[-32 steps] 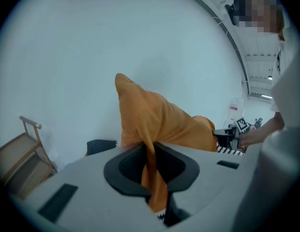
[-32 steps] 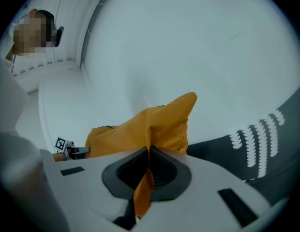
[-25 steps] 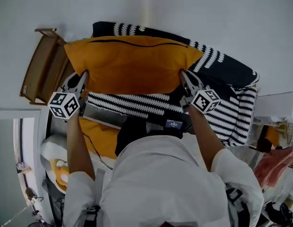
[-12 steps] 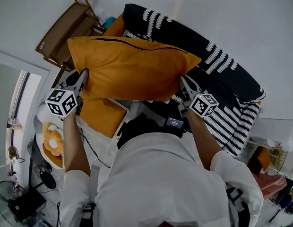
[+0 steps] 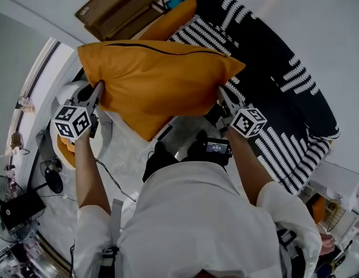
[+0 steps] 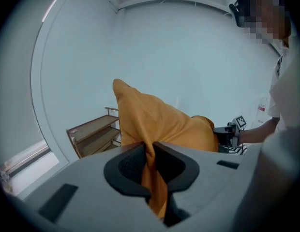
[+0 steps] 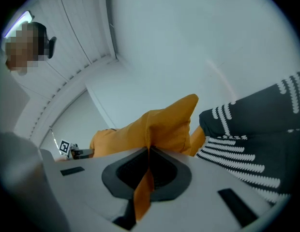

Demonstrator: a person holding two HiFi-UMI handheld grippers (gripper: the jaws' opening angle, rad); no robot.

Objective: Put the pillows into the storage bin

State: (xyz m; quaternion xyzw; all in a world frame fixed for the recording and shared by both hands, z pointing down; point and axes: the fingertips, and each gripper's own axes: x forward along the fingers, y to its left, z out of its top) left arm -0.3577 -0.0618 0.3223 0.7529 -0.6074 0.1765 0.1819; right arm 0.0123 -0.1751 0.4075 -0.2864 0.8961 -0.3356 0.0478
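Observation:
A big orange pillow (image 5: 156, 77) hangs in the air in front of me, stretched between both grippers. My left gripper (image 5: 100, 88) is shut on its left edge, and the orange cloth is pinched between the pads (image 6: 147, 151). My right gripper (image 5: 220, 90) is shut on its right corner, with a fold of cloth squeezed in the jaws (image 7: 148, 153). The pillow (image 6: 159, 120) fills the middle of the left gripper view and the pillow (image 7: 155, 127) does the same in the right gripper view. Another orange pillow (image 5: 175, 21) lies on the black-and-white patterned sofa (image 5: 289, 91). I cannot make out a storage bin.
A wooden shelf (image 5: 118, 7) stands against the wall at the top left. Below the left gripper sits a white rounded object (image 5: 68, 94) with something yellow beside it. A fan (image 5: 8, 198) and cables (image 5: 110, 178) are on the floor at lower left.
I have turned to the left with the pillow. It has come away from over the sofa and now hangs above the floor by the white object. Both grips are unchanged.

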